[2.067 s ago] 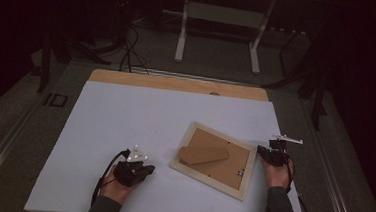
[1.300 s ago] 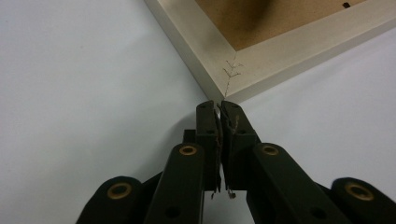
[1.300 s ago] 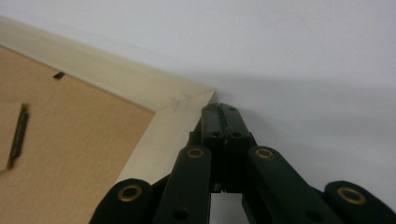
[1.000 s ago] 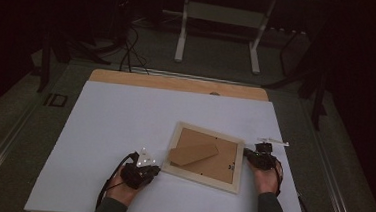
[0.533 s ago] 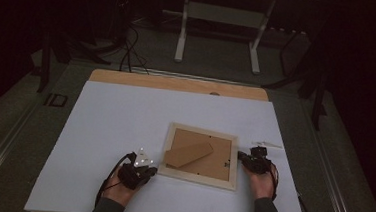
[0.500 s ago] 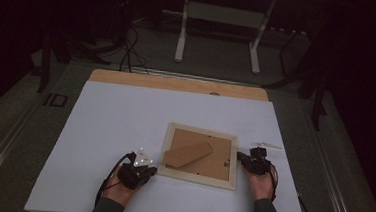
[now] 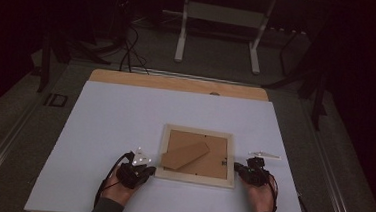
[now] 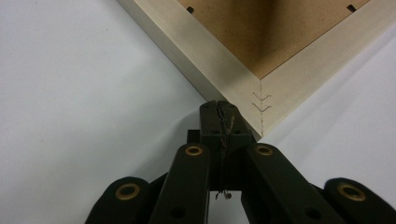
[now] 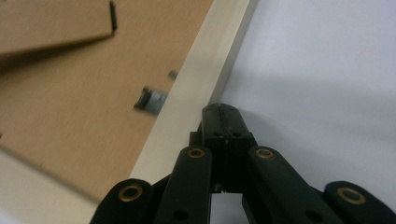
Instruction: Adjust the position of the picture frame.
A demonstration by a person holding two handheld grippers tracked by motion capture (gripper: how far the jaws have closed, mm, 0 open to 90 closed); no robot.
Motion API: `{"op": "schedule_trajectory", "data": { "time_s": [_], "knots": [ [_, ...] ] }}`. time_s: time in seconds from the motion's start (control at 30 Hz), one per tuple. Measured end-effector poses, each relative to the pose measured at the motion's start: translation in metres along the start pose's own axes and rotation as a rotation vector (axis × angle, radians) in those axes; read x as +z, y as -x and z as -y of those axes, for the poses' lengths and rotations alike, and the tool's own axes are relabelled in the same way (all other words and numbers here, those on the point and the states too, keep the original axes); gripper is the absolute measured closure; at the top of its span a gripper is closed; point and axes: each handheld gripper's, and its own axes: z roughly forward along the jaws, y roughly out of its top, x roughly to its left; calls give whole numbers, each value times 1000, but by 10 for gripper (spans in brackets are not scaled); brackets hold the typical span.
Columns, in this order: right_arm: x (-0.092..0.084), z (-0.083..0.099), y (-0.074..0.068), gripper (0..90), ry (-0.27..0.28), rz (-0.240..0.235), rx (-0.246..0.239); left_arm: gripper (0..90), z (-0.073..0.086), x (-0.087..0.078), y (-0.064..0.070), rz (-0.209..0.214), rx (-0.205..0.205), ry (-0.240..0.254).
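Room: dark around the bench (image 7: 99,130), which is covered by a white sheet; a wooden strip shows along its far edge, and a metal stand and cables sit on the floor beyond.
Frame: a picture frame (image 7: 197,156) lies face down in the near middle of the bench, brown backing and folded easel leg uppermost.
Change: two seconds back the frame lay skewed and nearer the right edge; it now sits farther left and almost square to the bench edge. The right tongs have followed its right side leftward, while the left tongs have kept their place.
Meaning: the frame looks to be nudged into line between the two tongs, and that squaring seems close to done.
Left tongs: the left tongs (image 8: 219,108) are pressed together with nothing between them, tip against the frame's near left corner, where the mitre joint shows.
Right tongs: the right tongs (image 9: 220,112) are likewise pressed together on nothing, tip touching the outer edge of the frame's right rail, near a small metal clip (image 9: 152,99).
Pose: both forearms come in from the near edge, hands low on the sheet, tongs angled inward at the frame from either side.
Other: a small pale strip (image 7: 264,155) lies on the sheet just beyond the right hand.
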Motion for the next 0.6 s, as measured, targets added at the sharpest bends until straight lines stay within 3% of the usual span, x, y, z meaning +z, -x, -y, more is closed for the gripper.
{"op": "schedule_trajectory", "data": {
  "time_s": [0.2, 0.47, 0.6],
  "knots": [
    [-10, 10, -4, 900, -29, -22, -11, 900, 0, 0, -1, 0, -10, 0],
    [-2, 5, -13, 900, -30, -41, -10, 900, 3, -4, -11, -28, -64, 1],
    [2, 2, -17, 900, -28, -41, -10, 900, 4, -6, -14, -32, -68, -4]
  ]
}}
